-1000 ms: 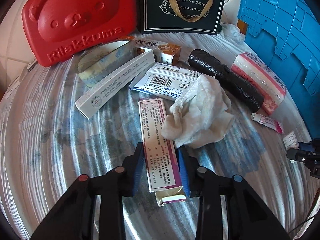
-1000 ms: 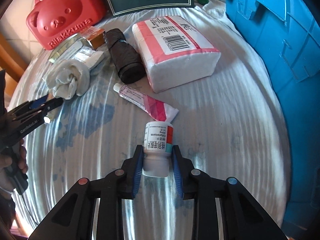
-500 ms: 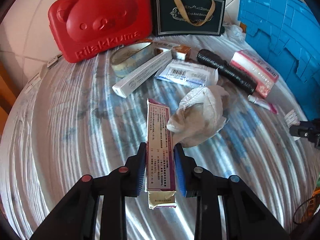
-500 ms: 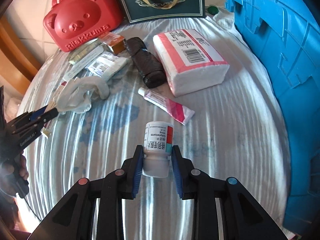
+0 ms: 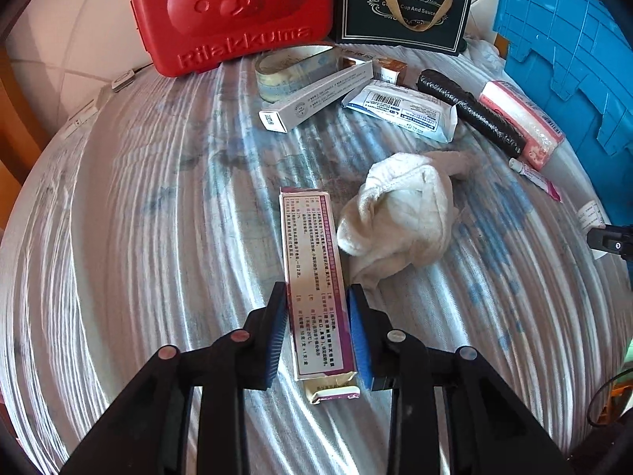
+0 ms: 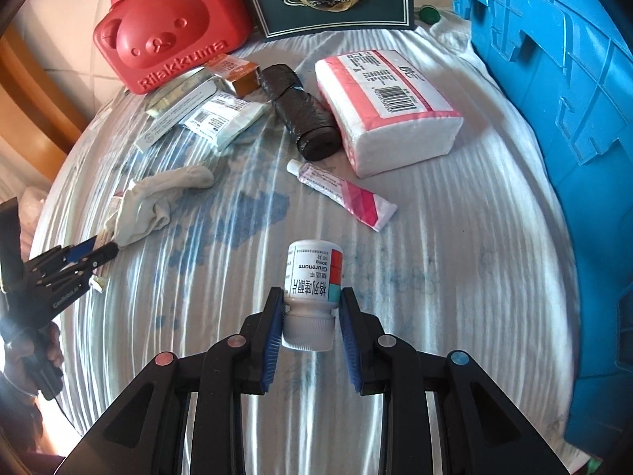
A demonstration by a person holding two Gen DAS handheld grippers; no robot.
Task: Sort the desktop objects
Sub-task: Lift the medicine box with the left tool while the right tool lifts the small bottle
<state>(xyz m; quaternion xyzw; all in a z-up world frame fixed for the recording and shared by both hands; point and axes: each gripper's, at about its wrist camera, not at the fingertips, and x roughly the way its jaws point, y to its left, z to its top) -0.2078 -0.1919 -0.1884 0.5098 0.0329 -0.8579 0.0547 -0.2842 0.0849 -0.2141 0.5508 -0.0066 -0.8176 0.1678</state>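
My left gripper (image 5: 316, 328) is shut on a long purple-and-white medicine box (image 5: 312, 277), held above the cloth-covered table. A crumpled white sock (image 5: 399, 213) lies just right of the box. My right gripper (image 6: 310, 324) is shut on a white medicine bottle (image 6: 312, 277), gripped near its cap and lifted off the table. The left gripper also shows in the right wrist view (image 6: 91, 253) at the far left. A pink ointment tube (image 6: 344, 194) lies ahead of the bottle.
A red bear case (image 5: 233, 12), a dark gift bag (image 5: 403, 8) and a blue crate (image 6: 554, 99) stand at the back and right. A tape roll (image 5: 289, 71), white boxes (image 5: 316, 95), a wipes pack (image 5: 403, 109), a black bag roll (image 6: 304, 114) and a tissue pack (image 6: 387, 107) lie between them.
Both grippers have lifted and pulled back with their objects. The left one closed on the purple box and raised it; the sock shifted and unrolled beside it.
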